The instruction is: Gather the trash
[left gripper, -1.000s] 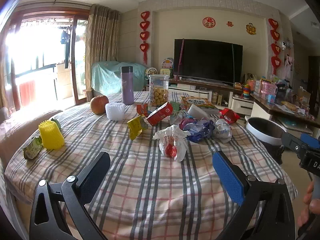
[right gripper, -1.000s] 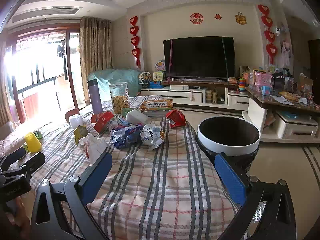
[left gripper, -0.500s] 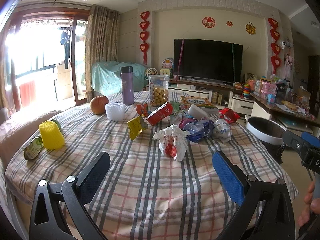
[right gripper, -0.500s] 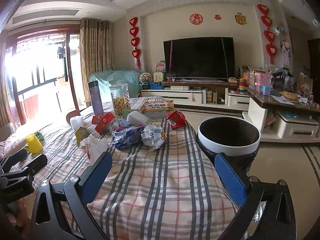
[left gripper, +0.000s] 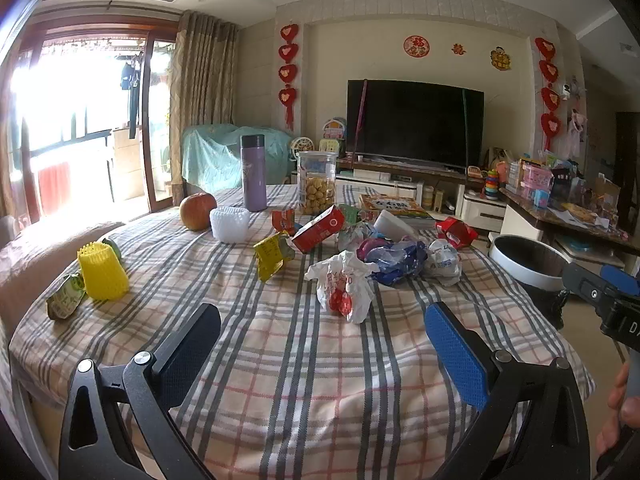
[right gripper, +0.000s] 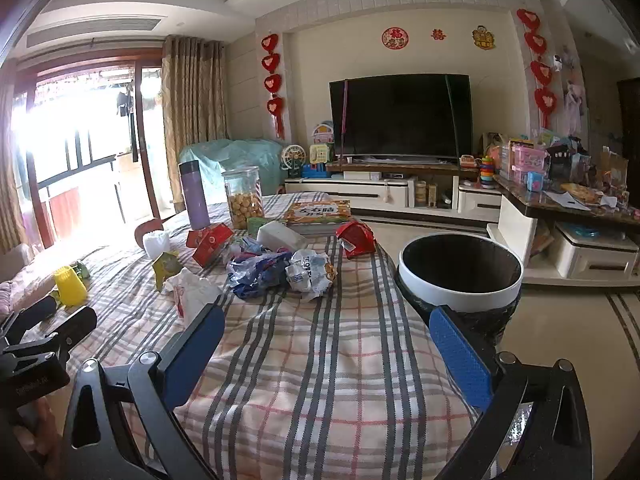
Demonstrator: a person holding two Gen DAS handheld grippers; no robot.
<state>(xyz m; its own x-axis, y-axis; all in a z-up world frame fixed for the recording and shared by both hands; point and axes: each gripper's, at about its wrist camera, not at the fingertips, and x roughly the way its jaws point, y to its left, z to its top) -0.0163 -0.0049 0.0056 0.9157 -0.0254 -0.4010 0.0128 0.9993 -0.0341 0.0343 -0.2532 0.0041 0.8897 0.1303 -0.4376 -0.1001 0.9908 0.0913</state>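
Note:
Trash lies in a cluster mid-table: a white plastic bag with red print [left gripper: 344, 284], a blue-purple wrapper [left gripper: 394, 258], a crumpled white wrapper [left gripper: 442, 262], a red carton [left gripper: 318, 229], a yellow packet [left gripper: 272, 254] and a red packet [left gripper: 456, 232]. The white-rimmed trash bin [right gripper: 460, 272] stands off the table's right edge. My left gripper [left gripper: 322, 328] is open and empty above the near tablecloth. My right gripper [right gripper: 326, 332] is open and empty near the table's right side, short of the crumpled white wrapper [right gripper: 312, 270].
On the plaid tablecloth [left gripper: 300, 360] stand a purple flask [left gripper: 253, 172], a cookie jar [left gripper: 317, 188], an apple [left gripper: 197, 211], a white foam net [left gripper: 229, 224], a yellow foam net [left gripper: 102, 270] and a box [left gripper: 390, 206]. A TV stand and cluttered counter lie behind.
The right gripper has drifted slightly forward and left towards the table. The left gripper has barely moved. Both stay open.

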